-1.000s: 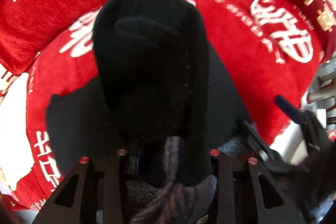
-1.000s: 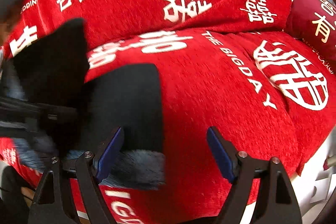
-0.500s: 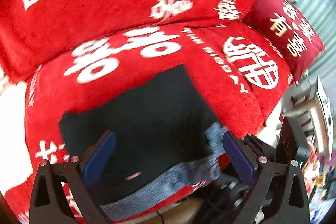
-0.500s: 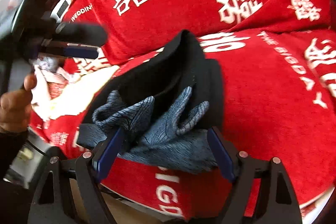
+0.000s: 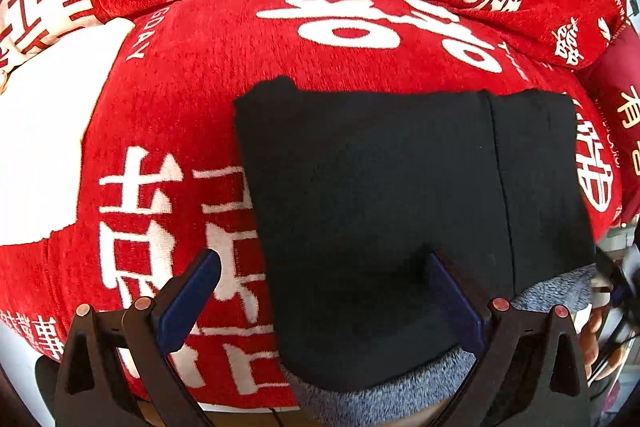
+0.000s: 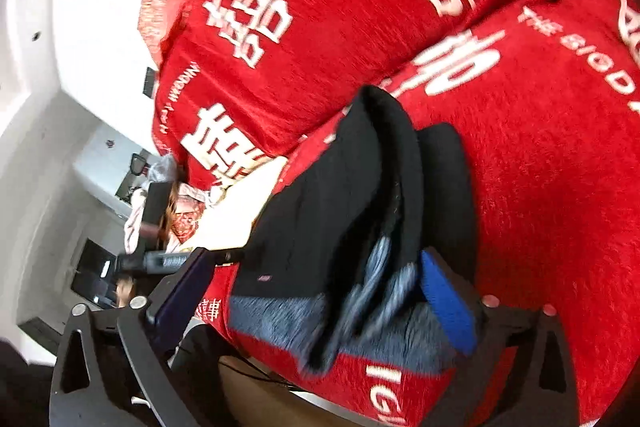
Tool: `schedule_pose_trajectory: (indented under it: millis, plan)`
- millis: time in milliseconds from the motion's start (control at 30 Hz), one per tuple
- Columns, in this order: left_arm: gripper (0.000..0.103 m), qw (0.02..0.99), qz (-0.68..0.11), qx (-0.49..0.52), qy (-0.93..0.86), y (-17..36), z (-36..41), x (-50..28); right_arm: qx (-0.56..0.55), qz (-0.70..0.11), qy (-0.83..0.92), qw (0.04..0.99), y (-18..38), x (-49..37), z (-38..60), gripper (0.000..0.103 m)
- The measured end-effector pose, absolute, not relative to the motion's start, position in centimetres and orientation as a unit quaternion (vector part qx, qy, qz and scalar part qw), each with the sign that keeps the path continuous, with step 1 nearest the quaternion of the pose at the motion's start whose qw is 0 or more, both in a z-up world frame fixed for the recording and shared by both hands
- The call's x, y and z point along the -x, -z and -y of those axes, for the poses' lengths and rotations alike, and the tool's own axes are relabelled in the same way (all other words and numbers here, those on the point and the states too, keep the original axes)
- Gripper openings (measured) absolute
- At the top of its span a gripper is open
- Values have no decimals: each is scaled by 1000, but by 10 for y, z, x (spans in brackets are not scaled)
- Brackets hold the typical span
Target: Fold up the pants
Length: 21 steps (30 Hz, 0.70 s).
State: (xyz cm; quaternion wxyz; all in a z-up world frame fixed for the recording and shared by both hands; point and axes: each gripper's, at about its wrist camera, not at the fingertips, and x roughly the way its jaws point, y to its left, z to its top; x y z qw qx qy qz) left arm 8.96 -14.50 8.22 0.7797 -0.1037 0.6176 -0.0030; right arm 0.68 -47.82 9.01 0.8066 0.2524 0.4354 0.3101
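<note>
The black pants [image 5: 380,203] lie folded in a flat rectangle on the red sofa seat, with grey fleecy lining [image 5: 380,391] showing along the front edge. My left gripper [image 5: 320,291] is open and empty, hovering over the near left part of the pants. In the right wrist view the pants [image 6: 352,211] show as a stacked fold with a raised layer and grey lining [image 6: 280,319] at the front. My right gripper [image 6: 316,303] is open around the front edge of the fold, holding nothing.
The red sofa cover [image 5: 192,75] with white characters spans seat and backrest. A white patch [image 5: 40,147] lies at the left. A dark red cushion [image 5: 624,115] sits at the right. The sofa's front edge [image 6: 400,387] is close below, with room furniture [image 6: 100,267] to the left.
My left gripper let go of the black cloth and opened, then pulled back left as the pants settled flat. My right gripper swung left toward the fold's front edge.
</note>
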Motion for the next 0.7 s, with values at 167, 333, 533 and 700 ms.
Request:
schedule_pose_trajectory:
  millis: [167, 333, 533, 700]
  plan:
    - [102, 784, -612, 106, -5, -87, 143, -92, -122, -443, -243, 855, -104, -20, 445, 14]
    - [102, 787, -608, 108, -1, -83, 145, -98, -146, -416, -216, 871, -103, 1, 471, 14]
    - [102, 786, -610, 95, -3, -81, 153, -102, -151, -448, -157, 867, -97, -8, 485, 45]
    - [102, 808, -579, 97, -50, -103, 135, -120, -19, -341, -84, 936, -154, -4, 461, 78]
